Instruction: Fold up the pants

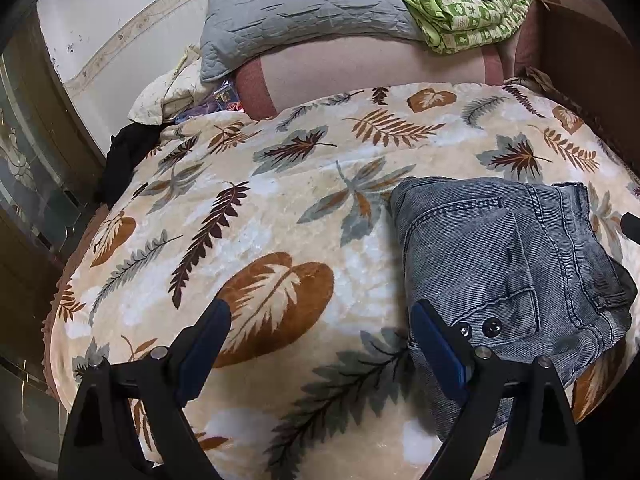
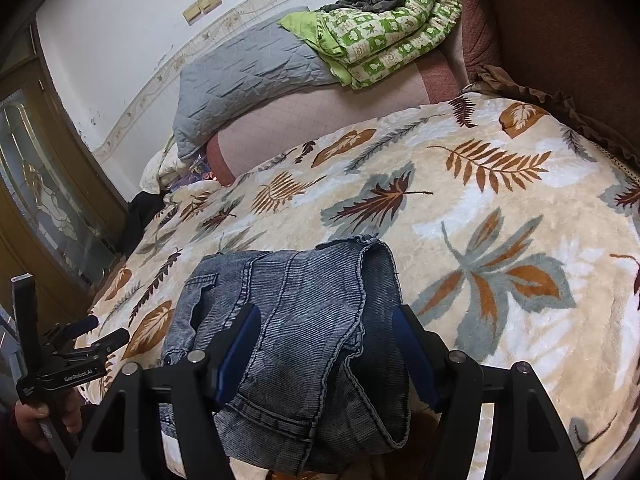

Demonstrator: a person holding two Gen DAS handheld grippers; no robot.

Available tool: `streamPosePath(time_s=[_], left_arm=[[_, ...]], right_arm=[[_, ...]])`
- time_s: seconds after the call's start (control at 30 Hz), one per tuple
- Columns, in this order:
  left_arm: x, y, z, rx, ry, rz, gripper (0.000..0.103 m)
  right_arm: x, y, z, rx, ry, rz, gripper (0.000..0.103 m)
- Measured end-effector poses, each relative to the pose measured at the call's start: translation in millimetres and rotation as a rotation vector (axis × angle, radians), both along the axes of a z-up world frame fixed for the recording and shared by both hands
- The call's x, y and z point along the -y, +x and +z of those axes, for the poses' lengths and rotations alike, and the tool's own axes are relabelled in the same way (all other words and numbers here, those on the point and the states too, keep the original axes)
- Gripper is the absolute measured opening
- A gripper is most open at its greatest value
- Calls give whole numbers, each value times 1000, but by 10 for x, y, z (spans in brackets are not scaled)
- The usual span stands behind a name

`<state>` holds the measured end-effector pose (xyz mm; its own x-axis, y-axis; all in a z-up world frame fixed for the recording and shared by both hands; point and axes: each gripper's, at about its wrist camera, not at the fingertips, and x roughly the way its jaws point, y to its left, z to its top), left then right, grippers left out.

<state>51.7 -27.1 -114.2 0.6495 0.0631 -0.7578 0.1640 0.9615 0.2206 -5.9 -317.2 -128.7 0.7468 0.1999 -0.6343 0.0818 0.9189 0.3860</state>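
Right wrist view, "GenRobot.AI" on left gripper [image 2: 102,330], folded jeans [image 2: 288,344], both jaws released.

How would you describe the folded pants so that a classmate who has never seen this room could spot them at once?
Start with the bed, covered by a cream blanket printed with brown and grey leaves. On its near edge lies a compact bundle, the pants, between the open right tongs. They are faded blue-grey ribbed denim with stitched seams, unlike the green checked quilt and grey pillow at the far end.

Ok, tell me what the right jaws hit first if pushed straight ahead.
Probably the folded jeans: the open right gripper already straddles them, with the leaf-print blanket beyond. Depth is unclear.
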Motion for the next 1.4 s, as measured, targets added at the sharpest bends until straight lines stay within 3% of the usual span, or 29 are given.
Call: streamPosePath(time_s=[1.4], left_arm=[[9, 52, -18, -5, 7, 3, 91]], right_arm=[[2, 14, 9, -4, 1, 0, 72]])
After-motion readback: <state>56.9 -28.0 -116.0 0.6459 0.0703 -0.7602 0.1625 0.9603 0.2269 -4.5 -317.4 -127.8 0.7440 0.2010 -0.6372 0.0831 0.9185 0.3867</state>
